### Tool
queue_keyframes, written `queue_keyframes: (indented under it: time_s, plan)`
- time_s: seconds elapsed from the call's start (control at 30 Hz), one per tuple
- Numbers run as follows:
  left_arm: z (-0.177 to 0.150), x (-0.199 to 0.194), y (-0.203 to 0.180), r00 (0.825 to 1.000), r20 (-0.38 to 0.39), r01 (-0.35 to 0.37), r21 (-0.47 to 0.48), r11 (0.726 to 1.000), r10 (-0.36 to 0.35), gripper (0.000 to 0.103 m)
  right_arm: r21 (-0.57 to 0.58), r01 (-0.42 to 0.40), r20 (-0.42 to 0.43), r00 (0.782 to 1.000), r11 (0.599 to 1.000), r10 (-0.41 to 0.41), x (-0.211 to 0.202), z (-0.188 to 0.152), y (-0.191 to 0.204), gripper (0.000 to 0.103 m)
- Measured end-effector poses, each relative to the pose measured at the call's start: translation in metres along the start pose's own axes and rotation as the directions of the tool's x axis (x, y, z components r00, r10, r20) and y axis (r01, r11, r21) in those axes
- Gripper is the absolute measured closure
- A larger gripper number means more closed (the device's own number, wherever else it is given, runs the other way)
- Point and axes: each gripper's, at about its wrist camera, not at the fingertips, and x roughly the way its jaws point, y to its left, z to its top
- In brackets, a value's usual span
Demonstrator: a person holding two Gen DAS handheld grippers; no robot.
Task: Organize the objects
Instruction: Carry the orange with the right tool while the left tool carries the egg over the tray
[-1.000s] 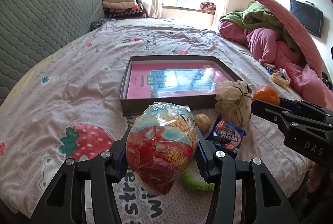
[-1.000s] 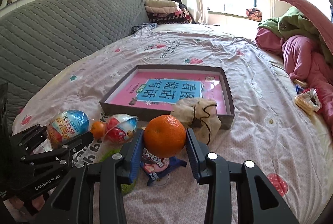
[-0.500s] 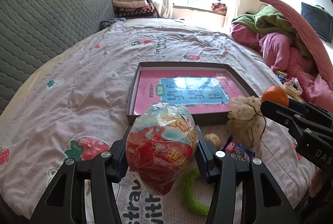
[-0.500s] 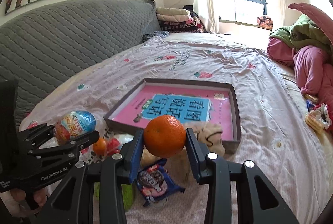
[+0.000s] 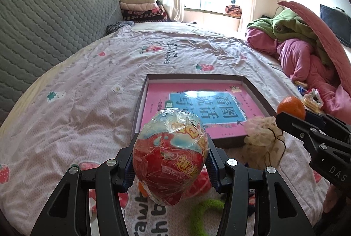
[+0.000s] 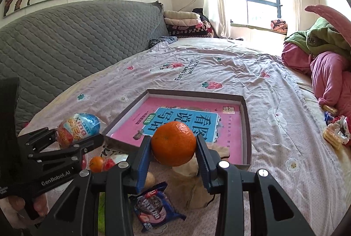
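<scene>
Btwn R gripper (image 6: pixel 173 151) pads: round glossy orange (image 6: pixel 173 143)

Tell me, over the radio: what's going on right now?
Left gripper shut on toy egg. Right gripper shut on orange. Box ahead, book inside; path clear.

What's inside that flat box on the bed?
Inside the box lies a pink book with a blue title panel, flat on the bottom. The orange in the right tongs hides part of the cover; anything under the book is covered.
</scene>
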Motion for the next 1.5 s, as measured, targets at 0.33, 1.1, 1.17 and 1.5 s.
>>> queue_keyframes:
  time_s: [0.33, 1.1, 1.17, 1.5]
  plan:
    - [0.013, 0.019, 0.0, 1.0, 0.005, 0.019, -0.004, 1.0, -0.019, 0.048, 0.021, 0.027, -0.031, 0.999, 0.999, -0.026, 0.018, 0.005, -0.017, 0.063]
    - [0.042, 0.07, -0.001, 0.999, -0.006, 0.048, 0.008, 0.999, -0.048, 0.048, -0.014, 0.1, -0.014, 0.995, 0.995, -0.101, 0.053, 0.031, -0.04, 0.063]
    - [0.043, 0.076, 0.001, 0.999, -0.014, 0.049, 0.0, 0.999, -0.049, 0.048, -0.022, 0.11, -0.014, 0.994, 0.994, -0.111, 0.059, 0.032, -0.042, 0.063]
    - [0.04, 0.107, 0.005, 0.997, -0.066, 0.04, -0.008, 0.999, -0.041, 0.048, -0.047, 0.111, -0.058, 0.992, 0.993, -0.114, 0.087, 0.031, -0.049, 0.063]
